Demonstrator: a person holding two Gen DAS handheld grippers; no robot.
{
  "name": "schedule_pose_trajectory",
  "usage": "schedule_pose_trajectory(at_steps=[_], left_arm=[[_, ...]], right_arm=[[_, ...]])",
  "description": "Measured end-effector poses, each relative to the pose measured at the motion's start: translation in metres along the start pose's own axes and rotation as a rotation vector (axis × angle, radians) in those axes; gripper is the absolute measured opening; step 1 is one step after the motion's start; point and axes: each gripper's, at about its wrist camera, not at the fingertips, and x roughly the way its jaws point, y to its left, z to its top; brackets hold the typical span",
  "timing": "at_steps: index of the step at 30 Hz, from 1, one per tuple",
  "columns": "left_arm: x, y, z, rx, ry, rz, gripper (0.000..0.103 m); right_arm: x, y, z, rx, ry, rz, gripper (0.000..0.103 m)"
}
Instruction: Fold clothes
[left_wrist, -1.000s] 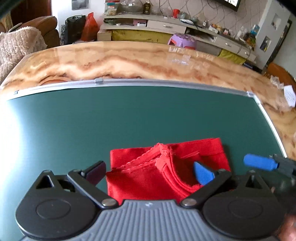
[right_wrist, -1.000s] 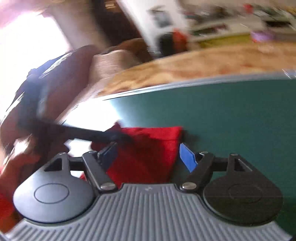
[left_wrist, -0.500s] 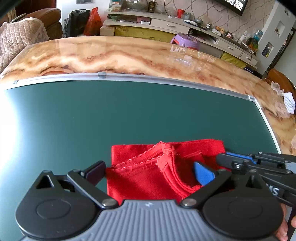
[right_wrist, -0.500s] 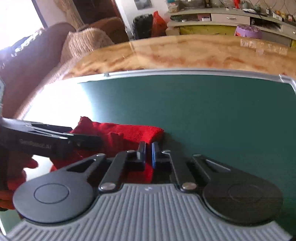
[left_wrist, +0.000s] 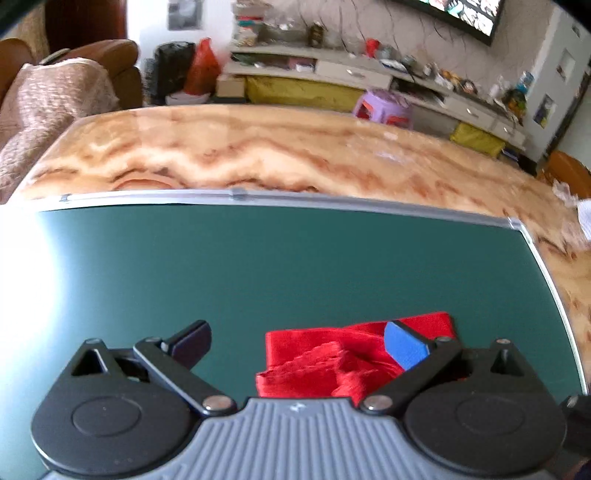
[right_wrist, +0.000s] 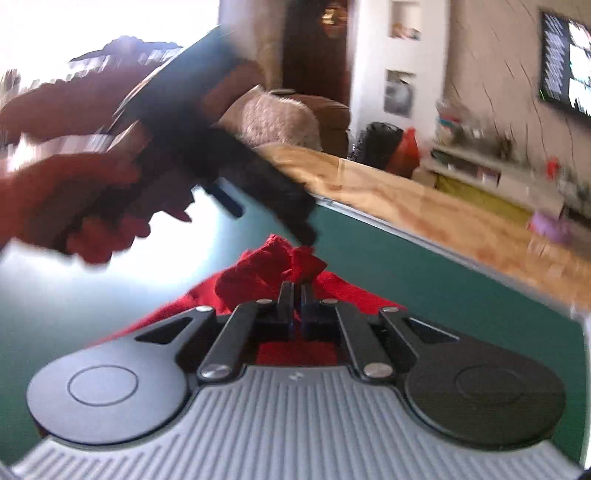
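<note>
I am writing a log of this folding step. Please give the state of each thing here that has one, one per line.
Left gripper: open, holding nothing.
Right gripper: shut on the red cloth garment.
Red cloth garment: bunched and creased, one part lifted, the rest lying on the green mat.
Green mat: flat on the marble-patterned table.

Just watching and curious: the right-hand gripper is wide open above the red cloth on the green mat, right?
Not quite. The right wrist view shows the right gripper shut, pinching a bunched fold of the red cloth. The cloth does lie on the green mat.
</note>
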Motion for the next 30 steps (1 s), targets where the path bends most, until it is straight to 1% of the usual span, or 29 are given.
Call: schedule_pose_trajectory(at_steps=[1,4,5,8,11,12,13,14,15,16,17,18,19,21,23,24,26,28,30], left_arm=[[0.003,-0.003,0.003,0.013,0.009,0.007,0.103],[0.013,-0.014,0.010,0.072,0.013,0.065,0.103],[0.017,-0.018,0.010,0.093,0.024,0.064,0.103],[0.021,-0.031,0.002,0.154,0.028,0.027,0.103],[0.021,-0.036,-0.012,0.195,0.030,0.028,0.102],[0.021,-0.036,-0.016,0.200,0.029,0.031,0.102],[0.021,-0.035,-0.019,0.201,0.028,0.030,0.102],[0.020,-0.033,-0.021,0.188,0.027,0.021,0.102],[0.019,-0.030,-0.022,0.176,0.026,0.012,0.102],[0.018,-0.027,-0.023,0.164,0.024,0.003,0.102],[0.017,-0.024,-0.024,0.155,0.023,-0.002,0.102],[0.016,-0.022,-0.025,0.147,0.021,-0.007,0.102],[0.015,-0.019,-0.026,0.139,0.019,-0.012,0.102],[0.014,-0.014,-0.028,0.118,0.017,-0.024,0.102],[0.013,-0.011,-0.030,0.102,0.011,-0.035,0.102],[0.013,-0.011,-0.030,0.102,0.005,-0.035,0.102],[0.013,-0.010,-0.031,0.100,0.000,-0.036,0.102],[0.015,-0.009,-0.031,0.087,0.004,-0.038,0.102],[0.015,-0.008,-0.031,0.075,0.006,-0.042,0.102]], right_arm=[[0.003,0.007,-0.001,-0.040,0.012,-0.011,0.006],[0.013,0.018,-0.006,-0.103,0.046,-0.032,0.006],[0.013,0.022,-0.008,-0.118,0.044,-0.039,0.006],[0.013,0.031,-0.012,-0.163,0.041,-0.061,0.006],[0.016,0.037,-0.016,-0.205,0.042,-0.096,0.008],[0.016,0.036,-0.016,-0.204,0.046,-0.095,0.011],[0.014,0.035,-0.015,-0.196,0.042,-0.086,0.016],[0.009,0.032,-0.015,-0.178,0.028,-0.071,0.028],[0.003,0.027,-0.014,-0.150,0.021,-0.042,0.035],[-0.002,0.021,-0.013,-0.111,0.016,-0.010,0.044],[-0.007,0.009,-0.013,-0.040,0.016,0.025,0.050],[-0.011,-0.004,-0.012,0.032,0.016,0.059,0.052],[-0.012,-0.021,-0.013,0.126,0.020,0.079,0.052],[-0.012,-0.054,-0.018,0.294,0.009,0.079,0.052],[-0.003,-0.085,-0.021,0.450,0.044,0.030,0.052],[0.005,-0.097,-0.021,0.492,0.061,0.025,0.052],[0.020,-0.109,-0.020,0.546,0.106,-0.015,0.052],[0.034,-0.111,-0.016,0.564,0.144,-0.042,0.052],[0.047,-0.105,-0.010,0.549,0.181,-0.072,0.052]])
